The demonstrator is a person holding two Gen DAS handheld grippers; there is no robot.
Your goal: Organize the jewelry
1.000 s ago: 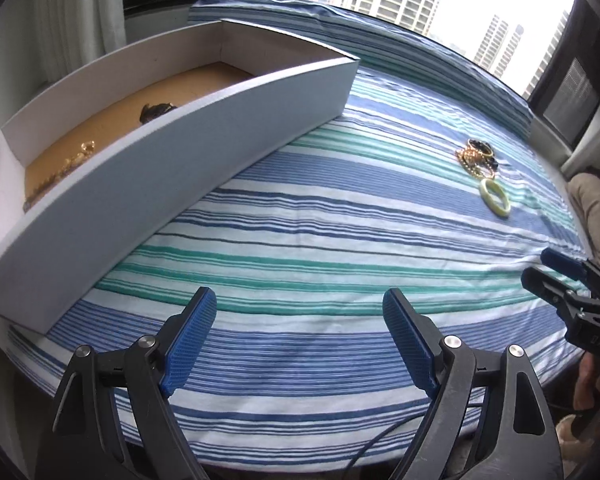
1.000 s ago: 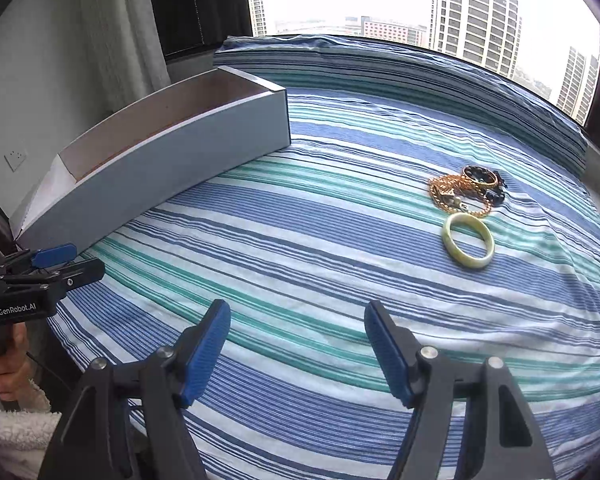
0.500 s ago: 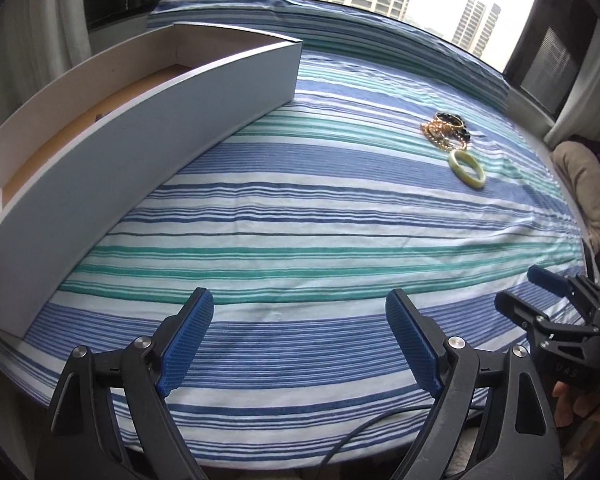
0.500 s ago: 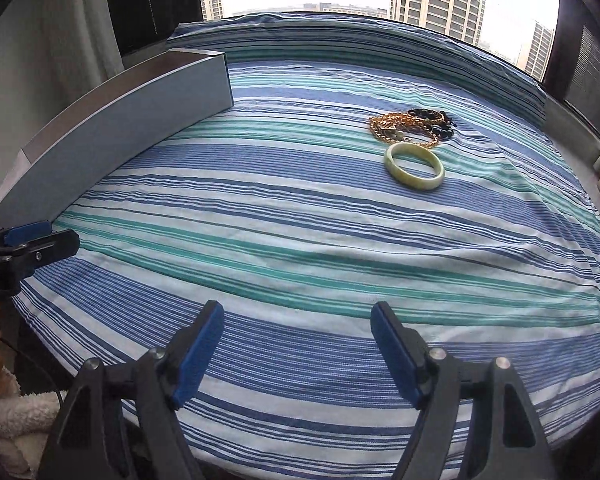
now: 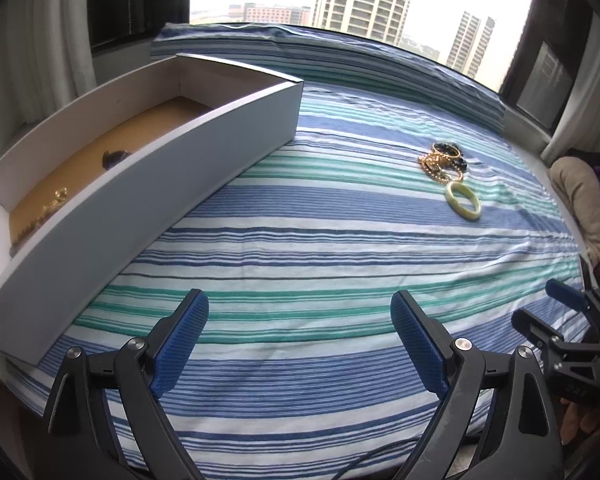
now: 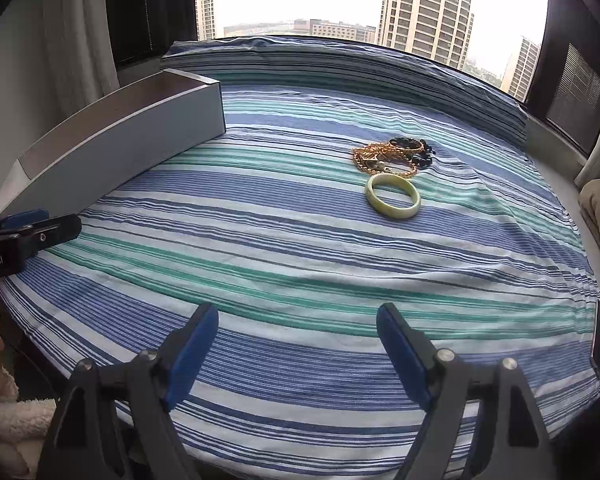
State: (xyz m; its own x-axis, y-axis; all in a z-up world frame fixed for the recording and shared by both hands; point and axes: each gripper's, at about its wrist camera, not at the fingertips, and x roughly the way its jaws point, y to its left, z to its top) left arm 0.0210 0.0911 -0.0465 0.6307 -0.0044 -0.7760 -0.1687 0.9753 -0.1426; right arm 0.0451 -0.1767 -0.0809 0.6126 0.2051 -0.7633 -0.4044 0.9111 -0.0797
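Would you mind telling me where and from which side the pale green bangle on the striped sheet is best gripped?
Probably across its near rim. The pale green bangle lies flat on the striped sheet, apart from the gold chains behind it, so coming down from above with one finger inside the hole and one outside avoids the tangle. The right gripper, empty with jaws opening, faces it.

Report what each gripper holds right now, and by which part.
Nothing is held. The left gripper and right gripper are both empty, jaws opening over the striped sheet.
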